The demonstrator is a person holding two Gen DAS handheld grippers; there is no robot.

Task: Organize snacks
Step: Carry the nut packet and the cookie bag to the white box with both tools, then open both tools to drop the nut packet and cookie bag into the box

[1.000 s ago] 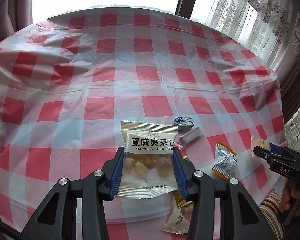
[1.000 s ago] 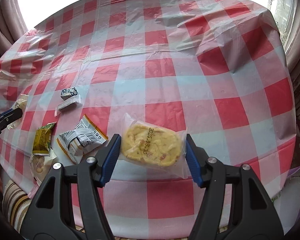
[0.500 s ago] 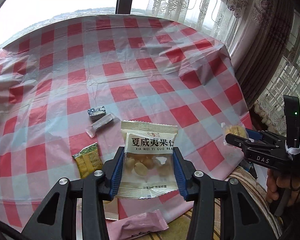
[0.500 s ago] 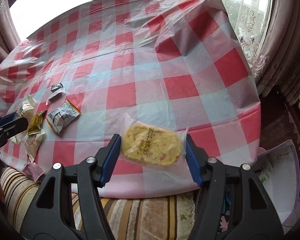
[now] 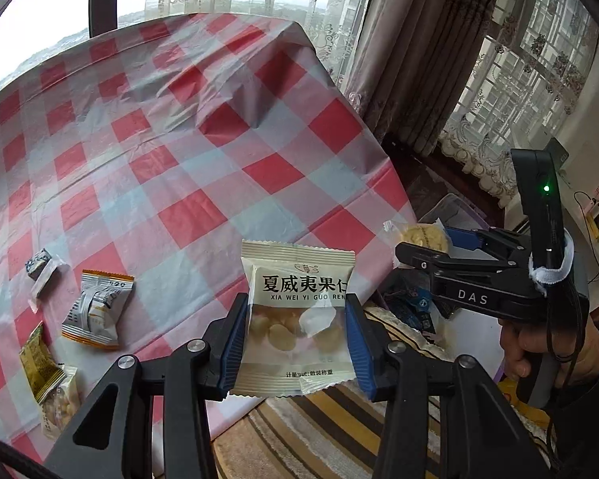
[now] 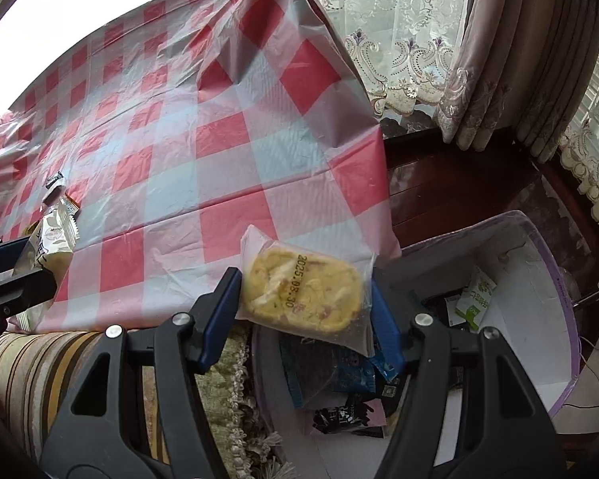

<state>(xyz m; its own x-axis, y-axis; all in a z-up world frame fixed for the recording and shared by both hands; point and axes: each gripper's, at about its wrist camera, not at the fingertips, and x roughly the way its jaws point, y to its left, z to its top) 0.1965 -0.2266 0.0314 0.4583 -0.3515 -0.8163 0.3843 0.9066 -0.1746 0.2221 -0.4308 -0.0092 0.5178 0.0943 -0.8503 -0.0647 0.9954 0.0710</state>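
Blue-padded left gripper (image 5: 295,339) clamps a macadamia nut packet (image 5: 295,315) by its two sides, holding it upright past the table's near edge. Off to its left, on the red-checked tablecloth (image 5: 179,127), lie an orange-trimmed silver snack pack (image 5: 96,311), a green-gold packet (image 5: 40,363) and a small dark candy (image 5: 38,263). To its right, the right gripper (image 6: 305,299) is closed on a clear-wrapped yellow cake (image 6: 303,291), hanging over the near end of a white bin (image 6: 515,279); wrapped snacks (image 6: 339,383) lie in the bin beneath it.

Daylit windows (image 5: 531,68), lace curtains (image 6: 403,40), checkered tablecloth (image 5: 179,127), striped rug (image 6: 40,363).
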